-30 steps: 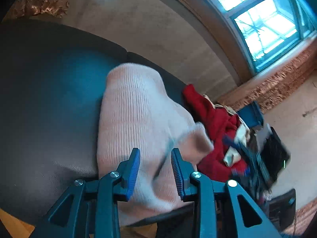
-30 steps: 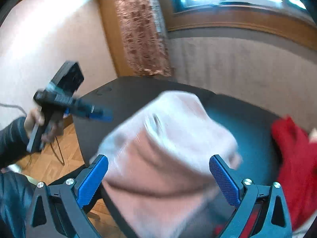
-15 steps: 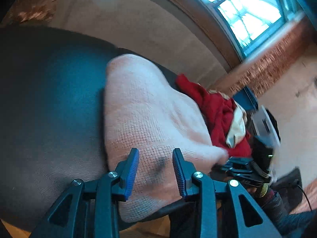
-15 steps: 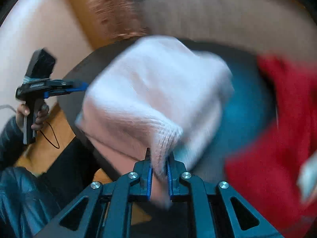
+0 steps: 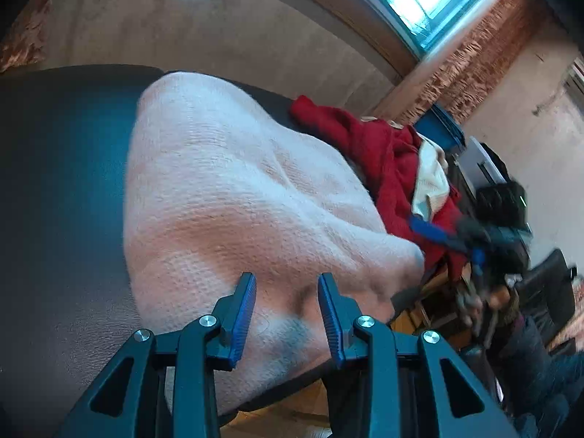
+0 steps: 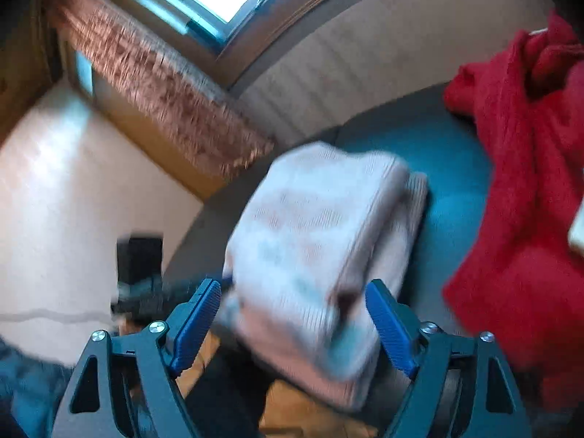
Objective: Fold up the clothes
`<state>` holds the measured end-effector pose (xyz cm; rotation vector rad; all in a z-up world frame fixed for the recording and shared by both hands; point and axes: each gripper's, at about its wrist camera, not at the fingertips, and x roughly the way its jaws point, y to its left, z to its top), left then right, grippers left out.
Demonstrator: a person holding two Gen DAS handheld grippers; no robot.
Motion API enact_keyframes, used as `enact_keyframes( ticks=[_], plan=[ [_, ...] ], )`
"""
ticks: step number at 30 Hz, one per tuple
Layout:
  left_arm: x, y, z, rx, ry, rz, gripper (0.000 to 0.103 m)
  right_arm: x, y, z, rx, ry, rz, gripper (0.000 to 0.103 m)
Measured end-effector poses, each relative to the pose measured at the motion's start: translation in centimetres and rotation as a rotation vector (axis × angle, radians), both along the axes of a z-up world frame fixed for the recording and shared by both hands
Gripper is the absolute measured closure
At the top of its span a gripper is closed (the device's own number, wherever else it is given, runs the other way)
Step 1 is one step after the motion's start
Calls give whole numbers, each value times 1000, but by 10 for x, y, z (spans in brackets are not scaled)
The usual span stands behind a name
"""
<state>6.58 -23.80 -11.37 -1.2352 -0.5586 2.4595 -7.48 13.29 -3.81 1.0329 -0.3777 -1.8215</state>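
Half a second ago the right gripper [image 6: 294,323] was pinched on a hem of the pale pink sweater [image 6: 321,241]; now its jaws stand wide apart with the knit lying loose between and just ahead of them, so the edge it carried has been let go; the sweater now lies doubled on the dark table [image 6: 452,168], an upper layer over a lower one whose ribbed edge shows on the far right side; the left gripper [image 5: 286,319] is released too, jaws parted above the near part of the sweater [image 5: 226,182], holding nothing, much as it was a second ago; I judge one fold has just been laid down, though the blur hides whether it is tidy; to the right of both grippers the red garment [image 5: 379,149] lies in a heap; no brand, label or writing can be read anywhere.
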Motion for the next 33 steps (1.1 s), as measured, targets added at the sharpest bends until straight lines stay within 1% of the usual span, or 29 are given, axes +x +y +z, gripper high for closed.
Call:
enact_keyframes(
  ticks=[2, 3, 5, 6, 7, 8, 9, 10, 12, 13, 15, 16, 17, 19, 21, 22, 23, 24, 25, 26, 27, 28, 30, 31, 32, 33],
  plan=[
    [1, 4, -2, -20, 0, -25, 69, -20, -17, -10, 42, -2, -24, 31],
    [2, 6, -3, -31, 0, -38, 69, -27, -21, -17, 57, -18, -35, 35],
    [3, 11, -7, -51, -7, -67, 68, -40, -25, -25, 86, -45, -55, 39],
    [3, 15, -11, -62, -15, -84, 68, -45, -28, -31, 101, -55, -62, 43],
    [4, 17, -15, -76, -19, -96, 67, -52, -37, -38, 104, -76, -57, 58],
    [5, 19, -18, -93, -21, -105, 67, -54, -43, -40, 107, -84, -51, 69],
    [6, 22, -22, -109, -24, -115, 67, -56, -48, -39, 125, -78, -48, 92],
    [8, 22, -24, -112, -21, -127, 65, -56, -56, -35, 156, -63, -39, 91],
    [12, 21, -25, -101, -20, -152, 65, -56, -65, -15, 194, 15, -40, 92],
    [13, 20, -25, -89, -25, -164, 65, -56, -67, -2, 206, 62, -53, 92],
    [17, 19, -27, -67, -36, -208, 65, -63, -59, 17, 222, 136, -114, 92],
    [19, 20, -28, -70, -38, -225, 65, -70, -59, 13, 297, 156, -143, 92],
    [21, 21, -28, -81, -38, -243, 65, -76, -62, 3, 345, 143, -143, 92],
    [24, 22, -26, -91, -45, -272, 66, -80, -72, -28, 466, 111, -114, 92],
    [21, 13, -21, -19, -71, -271, 67, -78, -72, -47, 471, 88, -121, 90],
    [20, 8, -17, 19, -72, -264, 67, -81, -64, -47, 414, 53, -155, 84],
    [18, 2, -8, 55, -44, -246, 67, -84, -55, -47, 350, 15, -191, 79],
    [17, -3, 1, 74, -14, -232, 67, -85, -49, -45, 305, -4, -204, 73],
    [14, -7, 9, 86, 20, -215, 66, -83, -41, -38, 255, -12, -207, 73],
    [11, -11, 17, 98, 55, -195, 65, -80, -35, -33, 215, -20, -184, 73],
    [7, -15, 23, 101, 84, -172, 65, -76, -29, -28, 175, -28, -158, 70],
    [1, -19, 28, 98, 103, -148, 65, -68, -23, -23, 145, -37, -117, 61],
    [-12, -25, 32, 91, 120, -106, 65, -52, -12, -13, 86, -55, -32, 51],
    [-20, -26, 33, 81, 122, -89, 65, -39, -8, -10, 73, -62, 28, 46],
    [-28, -27, 33, 69, 123, -75, 65, -26, -4, -7, 62, -69, 89, 44],
    [-33, -25, 30, 53, 120, -68, 65, -21, -9, -11, 76, -70, 118, 39]
  ],
)
